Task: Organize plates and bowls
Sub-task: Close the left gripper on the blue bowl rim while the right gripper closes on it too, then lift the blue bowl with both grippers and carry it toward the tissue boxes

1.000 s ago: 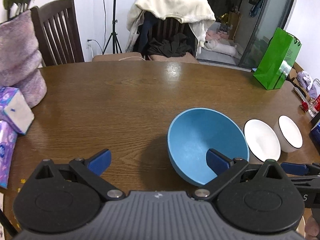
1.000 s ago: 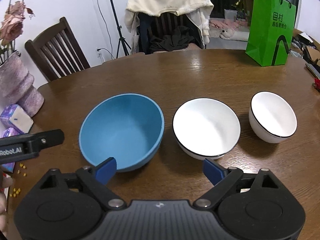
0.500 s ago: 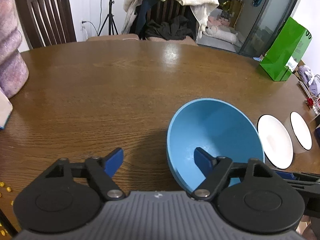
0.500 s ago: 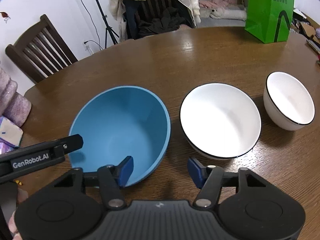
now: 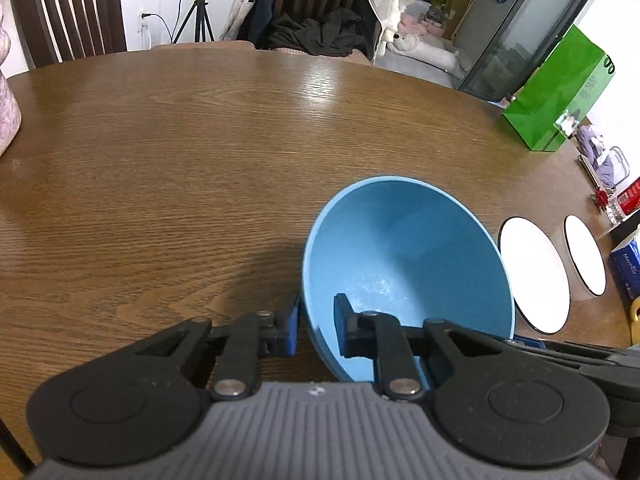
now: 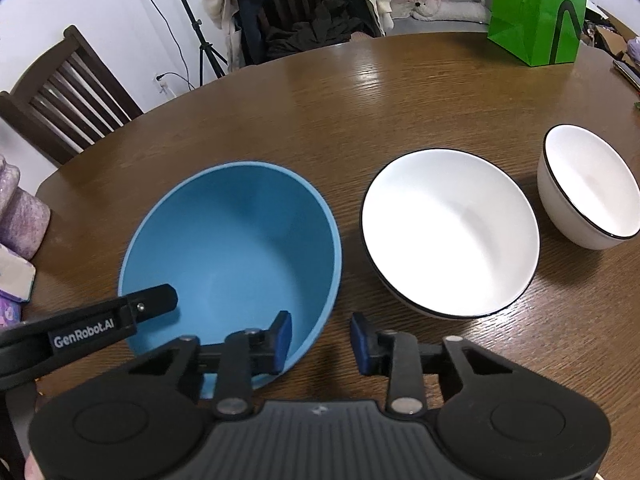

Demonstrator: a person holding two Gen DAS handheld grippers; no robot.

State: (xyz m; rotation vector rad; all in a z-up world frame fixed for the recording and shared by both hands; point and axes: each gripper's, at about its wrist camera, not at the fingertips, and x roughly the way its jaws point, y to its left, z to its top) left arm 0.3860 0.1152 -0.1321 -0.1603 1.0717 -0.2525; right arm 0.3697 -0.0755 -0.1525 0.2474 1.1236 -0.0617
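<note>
In the left wrist view, my left gripper (image 5: 316, 330) has just been closing, and now it is clamped on the near left rim of the big round blue bowl (image 5: 404, 256). One pad sits outside the wall and one sits inside. The bowl sits on the brown wooden worktop (image 5: 180, 168), right in front of this gripper and a little to its right. Past the bowl on the right I see the wide white bowl with a thin black rim (image 5: 534, 274), then the small white bowl with a black rim (image 5: 585, 254).

In the right wrist view, my right gripper (image 6: 320, 340) has also just been closing. It straddles the near right rim of the blue bowl (image 6: 236, 248), with one pad inside and one outside. There is a gap by the outer pad, so I think it is not pinching yet. The left gripper's finger (image 6: 140, 308) reaches over the bowl's left rim and reads "GenRobot.AI". The wide white bowl (image 6: 450, 232) is just beside the blue one, and the small white bowl (image 6: 590, 192) is further right. The green paper bag (image 6: 536, 12) at the back has writing too small to read.

Both grippers are at the blue bowl, so I think a two-handed lift comes next.
</note>
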